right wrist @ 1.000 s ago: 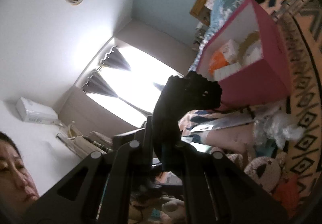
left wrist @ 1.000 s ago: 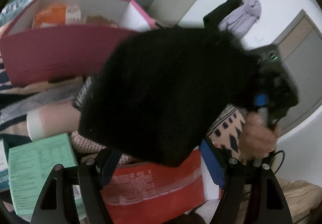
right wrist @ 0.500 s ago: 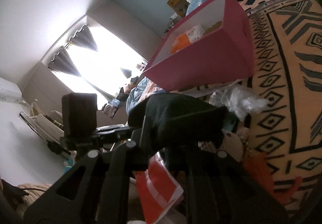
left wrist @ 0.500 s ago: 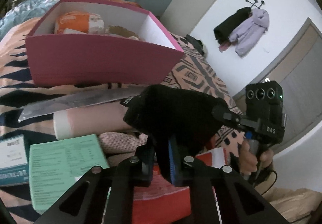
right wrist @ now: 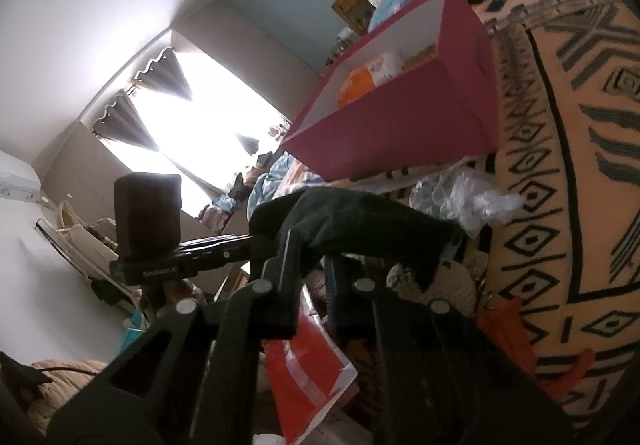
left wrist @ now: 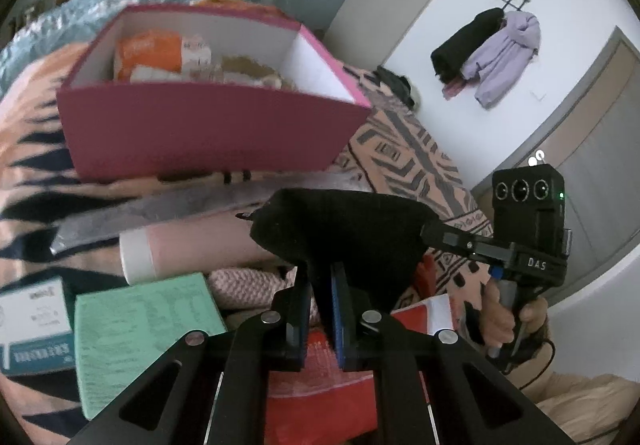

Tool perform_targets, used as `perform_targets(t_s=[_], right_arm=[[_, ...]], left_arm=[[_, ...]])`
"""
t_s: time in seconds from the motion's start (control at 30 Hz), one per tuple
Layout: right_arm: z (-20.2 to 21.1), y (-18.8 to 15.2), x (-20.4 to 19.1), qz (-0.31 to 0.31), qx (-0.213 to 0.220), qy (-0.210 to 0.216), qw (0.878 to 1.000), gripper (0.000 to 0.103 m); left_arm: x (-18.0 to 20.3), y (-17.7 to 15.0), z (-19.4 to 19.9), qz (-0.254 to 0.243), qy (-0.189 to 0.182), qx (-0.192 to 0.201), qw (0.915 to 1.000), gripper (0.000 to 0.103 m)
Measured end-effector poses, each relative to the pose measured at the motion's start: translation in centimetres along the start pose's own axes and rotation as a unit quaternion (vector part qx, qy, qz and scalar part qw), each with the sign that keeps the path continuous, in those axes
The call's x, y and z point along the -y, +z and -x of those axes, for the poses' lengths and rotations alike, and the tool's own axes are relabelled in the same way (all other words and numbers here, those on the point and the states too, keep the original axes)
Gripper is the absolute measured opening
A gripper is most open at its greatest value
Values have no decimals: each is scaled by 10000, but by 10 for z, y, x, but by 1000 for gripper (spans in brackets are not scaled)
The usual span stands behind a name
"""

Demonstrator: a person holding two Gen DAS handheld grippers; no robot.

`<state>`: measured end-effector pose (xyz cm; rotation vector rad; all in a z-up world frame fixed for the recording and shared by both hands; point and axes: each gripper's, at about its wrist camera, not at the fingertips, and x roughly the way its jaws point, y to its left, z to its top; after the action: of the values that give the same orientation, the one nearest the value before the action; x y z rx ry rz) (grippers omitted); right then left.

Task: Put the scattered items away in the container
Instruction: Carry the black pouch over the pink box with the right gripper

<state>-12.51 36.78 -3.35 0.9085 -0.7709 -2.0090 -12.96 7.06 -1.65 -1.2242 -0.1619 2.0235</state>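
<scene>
A patterned bedspread [left wrist: 404, 157] carries the pink box [left wrist: 200, 133], pink bottle [left wrist: 192, 249] and green carton [left wrist: 140, 329].

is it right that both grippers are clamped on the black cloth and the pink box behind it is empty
Not quite. Both the left gripper and right gripper are shut on the black cloth, but the pink box is not empty: the left wrist view shows an orange and white packet and other items inside it.
</scene>
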Motion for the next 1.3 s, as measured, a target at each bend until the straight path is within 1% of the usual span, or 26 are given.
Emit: perform_targets(t_s=[0.03,0.07,0.13,0.17,0.2,0.33,0.37,0.4,0.43,0.5,0.53,0.57,0.6,0.63,0.7,0.77,0.83,0.9,0.93,1.0,1.07,1.17,1.23,1.3], right_arm=[[-4,-1,4,-131,-48,44,9999,14],[-7,-2,7,-213,-97,83,9997,16],[-12,-4,12,-290,-166,72,9994,17],[-14,-5,14,-327,-198,87,9992,17],[-16,-5,15,-358,-219,97,9991,17],[-20,-6,17,-337,-253,23,9991,17],[-21,-6,17,-335,-264,25,9991,17],[-21,-6,17,-323,-283,16,9991,17],[-21,-6,17,-311,-276,8,9991,17],[-21,-5,17,-325,-305,55,9990,17],[-20,-5,19,-356,-324,32,9988,25],[-17,-4,22,-420,-267,49,9987,29],[-16,-4,25,-460,-228,99,9986,31],[-14,-2,26,-484,-188,104,9986,32],[-10,2,29,-593,-59,69,9982,37],[-9,6,35,-749,16,173,9970,48],[-13,10,41,-916,46,205,9956,49],[-18,11,41,-899,52,203,9957,49],[-21,13,42,-934,36,187,9954,48],[-23,14,42,-910,33,60,9958,42],[-26,14,40,-835,-4,37,9965,10],[-25,12,36,-721,-5,-68,9974,10],[-21,11,31,-648,26,-40,9979,10],[-14,11,22,-439,81,-21,9990,10]], left_arm=[[-2,-1,-4,56,-24,-83,9999,10],[-5,-1,-10,118,-55,-203,9997,13],[-11,-3,-21,281,-206,-432,9985,33],[-12,-4,-27,346,-266,-550,9975,35],[-12,-5,-31,374,-239,-600,9972,36],[-10,-4,-39,329,-259,-652,9970,36],[-9,-4,-39,313,-254,-646,9971,36],[-9,-3,-40,314,-199,-636,9973,32],[-9,-3,-39,308,-142,-602,9976,21],[-9,-3,-36,318,5,-537,9981,8],[-10,-3,-34,324,112,-473,9983,7],[-10,-3,-32,314,223,-413,9984,6],[-12,-3,-29,330,304,-373,9983,5],[-13,-3,-26,372,325,-341,9982,5],[-16,-3,-21,433,237,-287,9984,5],[-17,-3,-16,415,286,-222,9985,5],[-18,-1,-15,445,229,-237,9985,5],[-20,1,-16,436,194,-280,9985,5],[-21,1,-17,471,185,-311,9982,5],[-24,2,-22,554,122,-438,9974,5],[-26,2,-30,620,158,-572,9963,6],[-27,0,-37,672,149,-656,9955,6],[-24,0,-33,615,173,-539,9965,6],[-20,3,-24,545,161,-367,9977,6]])
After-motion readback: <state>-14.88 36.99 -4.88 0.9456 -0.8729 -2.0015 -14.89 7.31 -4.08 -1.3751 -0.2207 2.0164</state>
